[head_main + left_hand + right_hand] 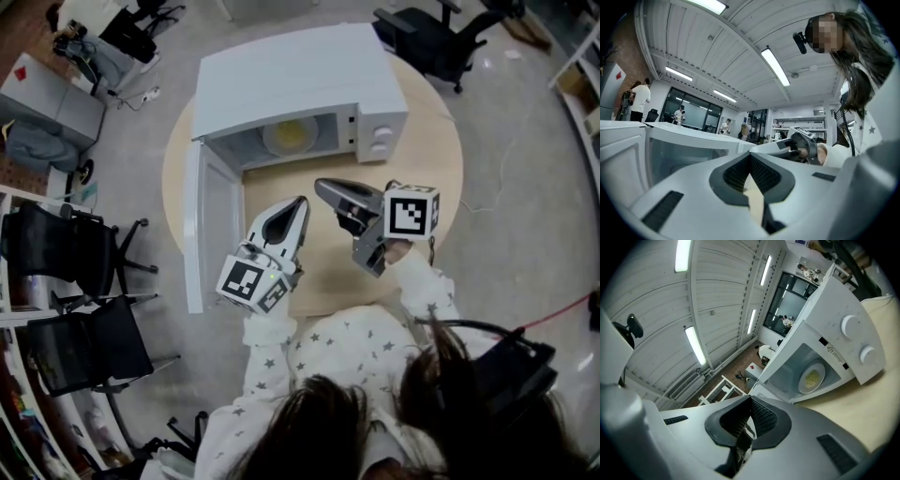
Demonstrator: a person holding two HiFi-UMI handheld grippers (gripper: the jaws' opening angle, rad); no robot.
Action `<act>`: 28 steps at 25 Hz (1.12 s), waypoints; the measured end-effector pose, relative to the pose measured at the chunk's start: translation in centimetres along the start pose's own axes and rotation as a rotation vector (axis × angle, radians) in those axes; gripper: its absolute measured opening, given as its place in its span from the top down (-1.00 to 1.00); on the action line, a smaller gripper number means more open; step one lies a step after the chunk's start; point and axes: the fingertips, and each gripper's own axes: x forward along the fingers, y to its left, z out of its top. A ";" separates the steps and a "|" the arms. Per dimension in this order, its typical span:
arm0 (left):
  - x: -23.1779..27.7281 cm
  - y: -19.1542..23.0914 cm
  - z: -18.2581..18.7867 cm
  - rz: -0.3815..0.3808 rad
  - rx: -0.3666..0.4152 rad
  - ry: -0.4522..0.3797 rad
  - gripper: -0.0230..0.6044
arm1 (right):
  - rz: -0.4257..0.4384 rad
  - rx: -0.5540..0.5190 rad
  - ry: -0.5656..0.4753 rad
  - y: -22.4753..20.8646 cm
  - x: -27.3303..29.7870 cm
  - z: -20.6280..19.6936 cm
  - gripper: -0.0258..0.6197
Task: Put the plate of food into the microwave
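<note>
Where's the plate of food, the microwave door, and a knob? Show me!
plate of food (289,137): head view, on the yellow food in its middle.
microwave door (211,225): head view, on its open inner side.
knob (850,325): right gripper view, on its round front.

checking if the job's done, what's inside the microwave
A plate with yellow food lies in the microwave, whose door stands open. Its roof covers the back of the cavity in the head view.
</note>
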 end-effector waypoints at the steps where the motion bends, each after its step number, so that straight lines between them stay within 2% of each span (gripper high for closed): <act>1: -0.2 -0.3 0.3 0.000 0.000 -0.003 0.94 | 0.012 0.003 -0.001 0.4 -0.2 -0.1 0.90; 7: -1.2 -2.8 1.0 -0.043 -0.035 0.008 0.94 | 0.108 0.118 -0.043 2.7 -2.0 -0.5 0.90; 14: -1.5 -3.8 1.7 -0.040 -0.005 0.003 0.94 | 0.156 0.152 -0.070 3.6 -3.5 -0.8 0.90; 22: -2.5 -4.6 0.7 -0.012 -0.003 -0.002 0.94 | 0.180 0.231 -0.088 2.9 -5.1 -2.5 0.90; 28: -3.1 -5.5 0.5 0.001 0.016 0.001 0.94 | 0.196 0.236 -0.070 3.2 -5.2 -3.2 0.90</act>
